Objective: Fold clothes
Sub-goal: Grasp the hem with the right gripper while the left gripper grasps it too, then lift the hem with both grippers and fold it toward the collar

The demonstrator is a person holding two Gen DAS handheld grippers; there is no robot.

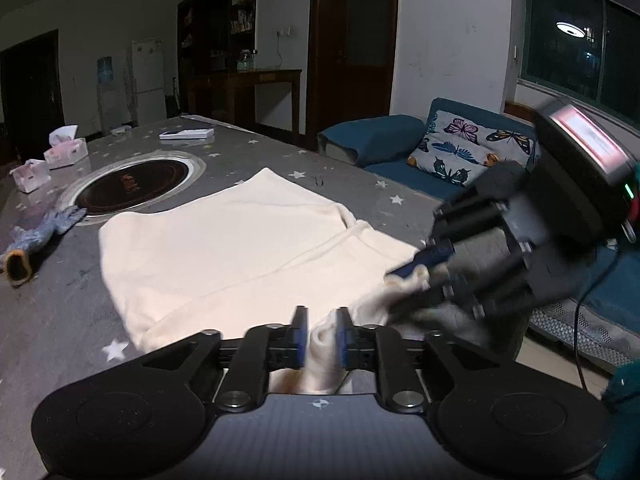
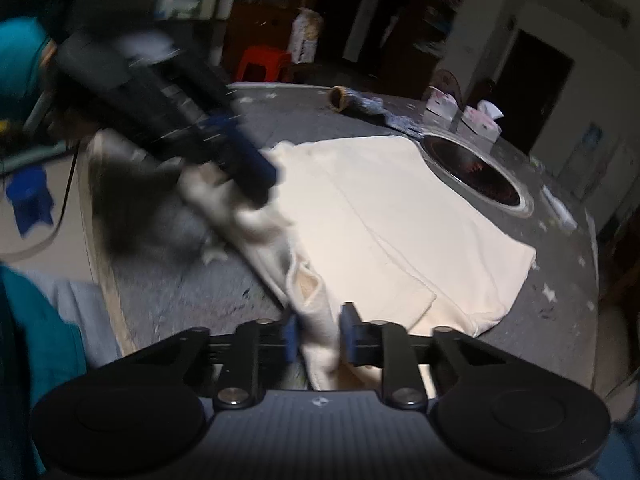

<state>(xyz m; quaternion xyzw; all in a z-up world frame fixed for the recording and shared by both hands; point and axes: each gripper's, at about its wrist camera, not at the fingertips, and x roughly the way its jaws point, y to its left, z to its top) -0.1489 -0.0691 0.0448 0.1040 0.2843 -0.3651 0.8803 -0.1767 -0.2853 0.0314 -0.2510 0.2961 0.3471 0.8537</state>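
Observation:
A cream garment lies spread on the grey star-patterned table. It also shows in the right wrist view. My left gripper is shut on a bunched fold of the garment at its near edge. My right gripper is shut on another bunched part of the same near edge. The right gripper appears blurred in the left wrist view, just right of the left one, cloth in its jaws. The left gripper appears blurred in the right wrist view.
A round black cooktop is set in the table beyond the garment. A blue work glove lies at the left. Tissue packs and a white box sit at the far side. A blue sofa stands past the table's right edge.

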